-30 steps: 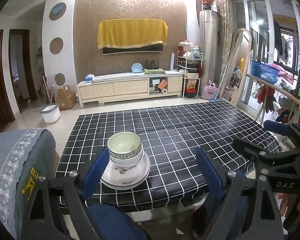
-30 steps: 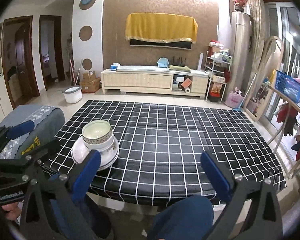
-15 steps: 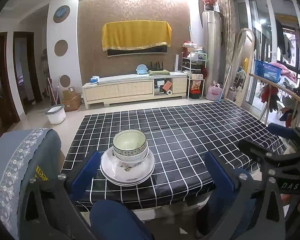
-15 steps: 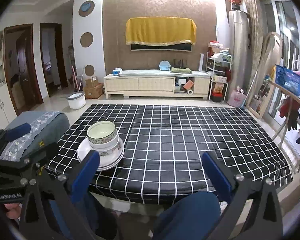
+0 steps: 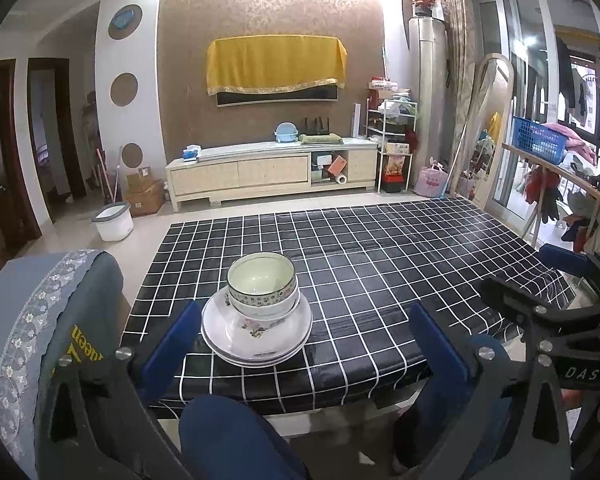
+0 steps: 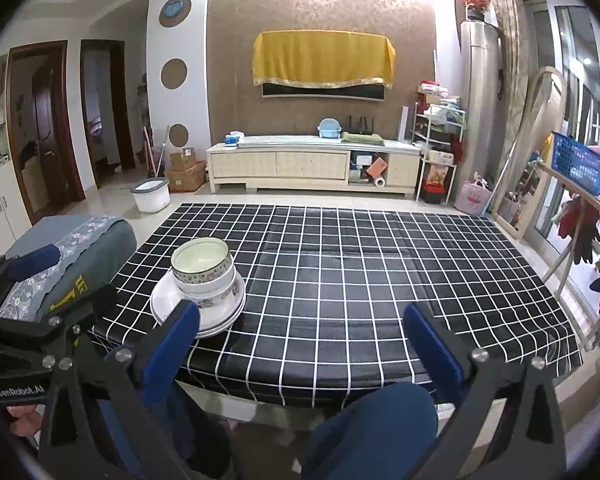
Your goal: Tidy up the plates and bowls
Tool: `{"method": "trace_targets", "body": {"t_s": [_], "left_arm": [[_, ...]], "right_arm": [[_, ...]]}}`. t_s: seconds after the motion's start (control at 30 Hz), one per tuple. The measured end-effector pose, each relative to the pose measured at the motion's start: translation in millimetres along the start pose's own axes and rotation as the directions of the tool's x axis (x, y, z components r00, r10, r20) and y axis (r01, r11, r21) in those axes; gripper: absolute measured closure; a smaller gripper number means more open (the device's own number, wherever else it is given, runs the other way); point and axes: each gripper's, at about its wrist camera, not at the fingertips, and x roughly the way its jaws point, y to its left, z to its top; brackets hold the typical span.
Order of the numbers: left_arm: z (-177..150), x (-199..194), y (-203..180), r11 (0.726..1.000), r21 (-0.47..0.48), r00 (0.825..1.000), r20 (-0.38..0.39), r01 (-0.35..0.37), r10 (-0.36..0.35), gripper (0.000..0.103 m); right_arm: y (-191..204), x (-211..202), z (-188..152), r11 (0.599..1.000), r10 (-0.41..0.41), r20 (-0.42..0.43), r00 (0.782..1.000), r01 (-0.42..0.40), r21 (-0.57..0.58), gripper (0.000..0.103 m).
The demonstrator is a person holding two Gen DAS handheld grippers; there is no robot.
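Note:
A stack of white plates [image 5: 256,338] with nested patterned bowls [image 5: 262,286] on top sits near the front left edge of the black checked table [image 5: 380,264]. It also shows in the right wrist view: plates [image 6: 168,300], bowls [image 6: 202,266]. My left gripper [image 5: 304,332] is open and empty, held back from the table's front edge, with the stack between its blue fingers. My right gripper [image 6: 300,334] is open and empty, to the right of the stack and off the table's front edge.
A chair with a grey-blue cover [image 5: 48,320] stands at the table's left. The person's knees [image 5: 228,436] are below the front edge. A TV cabinet [image 5: 272,172] and a white bucket [image 5: 112,222] stand beyond. A rail with hanging clothes [image 6: 580,216] is on the right.
Both grippers have drawn back and up from the table. The stack of plates and bowls has not moved.

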Motion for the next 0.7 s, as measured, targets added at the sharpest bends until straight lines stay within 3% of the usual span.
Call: {"method": "trace_targets", "body": {"t_s": [0.7], "left_arm": [[-1.7, -2.3, 0.1, 1.000, -0.006, 1.000, -0.005, -0.018, 0.018, 0.000]], "right_arm": [[5.4, -5.6, 0.4, 1.000, -0.016, 0.017, 1.000, 0.016, -0.015, 0.000]]}}
